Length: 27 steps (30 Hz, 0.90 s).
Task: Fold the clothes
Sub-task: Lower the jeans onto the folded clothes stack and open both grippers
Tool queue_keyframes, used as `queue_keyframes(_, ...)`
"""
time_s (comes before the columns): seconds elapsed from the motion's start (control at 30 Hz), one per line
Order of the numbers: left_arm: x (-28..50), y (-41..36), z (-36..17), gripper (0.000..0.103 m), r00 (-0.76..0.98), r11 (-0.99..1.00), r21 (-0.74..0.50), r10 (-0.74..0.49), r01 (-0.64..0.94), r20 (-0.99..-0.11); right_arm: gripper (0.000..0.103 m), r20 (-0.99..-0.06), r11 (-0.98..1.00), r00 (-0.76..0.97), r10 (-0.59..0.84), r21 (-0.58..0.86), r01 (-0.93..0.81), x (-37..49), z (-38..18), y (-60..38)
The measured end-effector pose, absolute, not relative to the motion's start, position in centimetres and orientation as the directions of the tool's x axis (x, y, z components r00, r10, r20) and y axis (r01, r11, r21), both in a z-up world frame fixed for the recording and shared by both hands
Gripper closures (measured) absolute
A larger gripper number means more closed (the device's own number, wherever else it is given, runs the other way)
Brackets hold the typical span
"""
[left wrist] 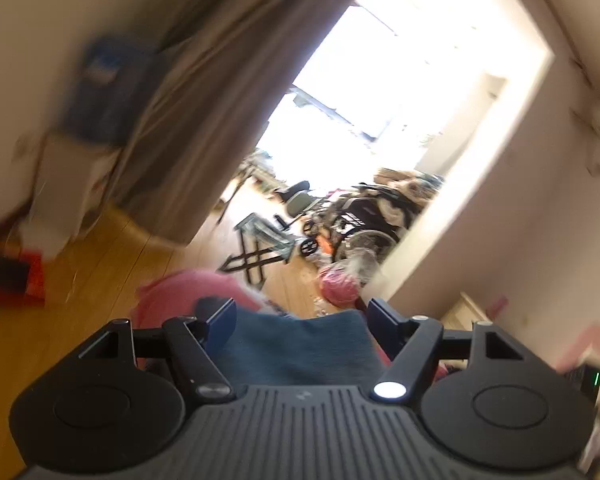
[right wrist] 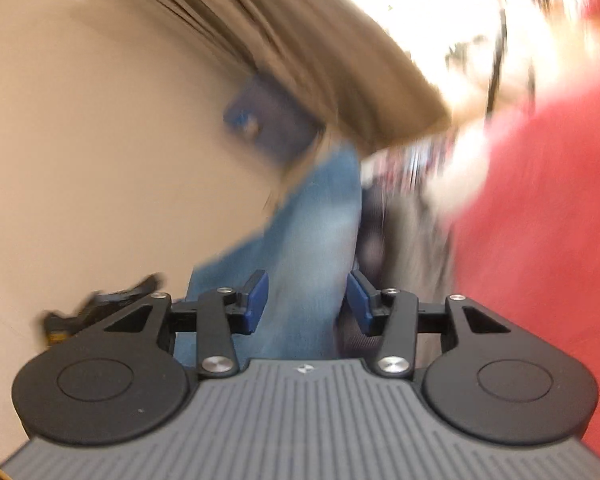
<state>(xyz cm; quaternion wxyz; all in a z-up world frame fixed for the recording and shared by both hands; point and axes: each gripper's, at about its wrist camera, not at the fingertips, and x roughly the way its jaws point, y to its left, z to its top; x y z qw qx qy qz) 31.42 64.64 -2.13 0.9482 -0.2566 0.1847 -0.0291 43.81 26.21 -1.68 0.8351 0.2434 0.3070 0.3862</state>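
Left wrist view: the left tongs (left wrist: 302, 314) stand wide, a blue cloth (left wrist: 296, 344) lying slack between the fingers, ungripped. Right wrist view, blurred: the right tongs (right wrist: 307, 298) also gape around the blue cloth (right wrist: 312, 240), a red garment (right wrist: 540, 220) beside them; likely both are raised for a regrip.

Lived-in home: wooden floor (left wrist: 100, 264), long brown curtain (left wrist: 204, 128), bright window (left wrist: 400, 72), wheelchair (left wrist: 364, 220) sitting amid clutter.
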Motion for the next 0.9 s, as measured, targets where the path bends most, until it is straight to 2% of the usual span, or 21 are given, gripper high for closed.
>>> queue_keyframes(0.07, 32.6, 62.5, -1.3, 0.030, 0.916, 0.909, -0.416, -0.172, 0.006, -0.362, 0.064, -0.325, 0.614, 0.534, 0.781, 0.558, -0.558, 44.3, -0.6, 28.3)
queue_keyframes(0.13, 34.9, 62.0, -3.4, 0.031, 0.882, 0.916, -0.399, -0.149, -0.047, -0.446, 0.069, -0.330, 0.634, 0.544, 0.772, 0.471, -0.613, 45.1, 0.2, 31.0)
queue_keyframes(0.23, 37.3, 62.6, -6.8, 0.042, 0.847, 0.912, -0.388, -0.097, -0.135, -0.523, 0.075, -0.336, 0.651, 0.559, 0.758, 0.332, -0.683, 46.4, 1.5, 35.1)
queue_keyframes(0.3, 37.8, 63.5, -8.4, 0.041, 0.844, 0.910, -0.382, -0.075, -0.159, -0.531, 0.077, -0.406, 0.690, 0.570, 0.715, 0.275, -0.670, 48.1, 0.1, 37.3)
queue_keyframes(0.37, 38.0, 64.4, -9.1, 0.042, 0.847, 0.900, -0.408, -0.092, -0.155, -0.524, 0.087, -0.508, 0.734, 0.558, 0.656, 0.257, -0.629, 50.4, -1.9, 38.6)
queue_keyframes(0.43, 38.8, 65.2, -9.2, 0.041, 0.850, 0.858, -0.484, -0.121, -0.170, -0.513, 0.088, -0.557, 0.748, 0.536, 0.634, 0.265, -0.609, 51.6, -3.6, 38.8)
queue_keyframes(0.57, 38.1, 65.5, -7.9, 0.041, 0.850, 0.845, -0.500, -0.114, -0.189, -0.514, 0.089, -0.548, 0.743, 0.536, 0.642, 0.274, -0.610, 51.9, -3.0, 38.3)
queue_keyframes(0.73, 31.2, 64.7, -3.6, 0.034, 0.901, 0.820, -0.550, -0.108, -0.159, -0.421, 0.087, -0.428, 0.696, 0.566, 0.704, 0.258, -0.670, 47.8, -0.5, 33.4)
queue_keyframes(0.9, 26.9, 61.3, -4.5, 0.034, 0.872, 0.920, -0.372, -0.079, -0.123, -0.483, 0.087, -0.390, 0.627, 0.513, 0.764, 0.268, -0.731, 43.1, -0.1, 29.8)
